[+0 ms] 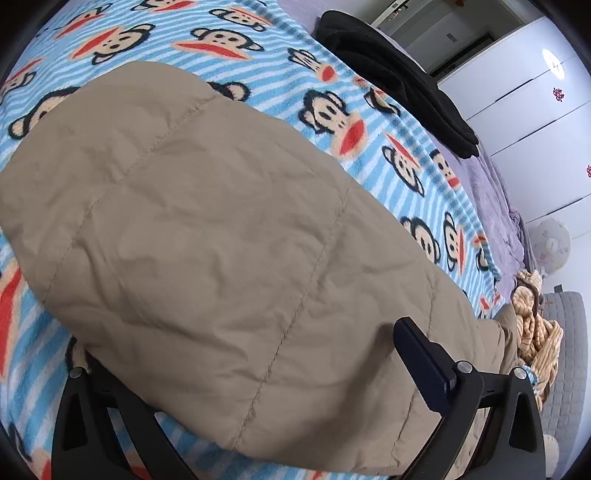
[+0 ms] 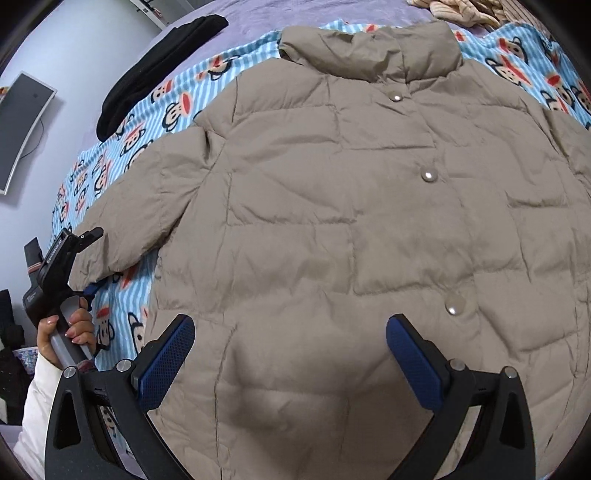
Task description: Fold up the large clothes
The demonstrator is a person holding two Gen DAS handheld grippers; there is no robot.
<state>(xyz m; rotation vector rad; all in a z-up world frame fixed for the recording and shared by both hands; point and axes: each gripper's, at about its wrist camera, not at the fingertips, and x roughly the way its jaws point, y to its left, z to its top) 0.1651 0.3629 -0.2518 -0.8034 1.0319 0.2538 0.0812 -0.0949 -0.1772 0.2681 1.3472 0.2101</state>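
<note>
A tan quilted puffer jacket (image 2: pixel 351 206) lies front up, snaps closed, on a blue striped monkey-print blanket (image 2: pixel 155 110). Its left sleeve (image 1: pixel 207 221) fills the left wrist view. My left gripper (image 1: pixel 236 369) has its jaws apart around the sleeve cuff: the right finger (image 1: pixel 424 365) rests on top, the left one is hidden under the fabric. It also shows in the right wrist view (image 2: pixel 86 258) at the cuff. My right gripper (image 2: pixel 290 354) is open above the jacket's hem, holding nothing.
A black garment (image 2: pixel 159 70) lies on the purple bed sheet (image 2: pixel 295 11) beyond the blanket. A striped beige garment (image 1: pixel 535 332) lies at the bed's head end. White wardrobes (image 1: pixel 524 110) stand beside the bed. A monitor (image 2: pixel 22 125) is at left.
</note>
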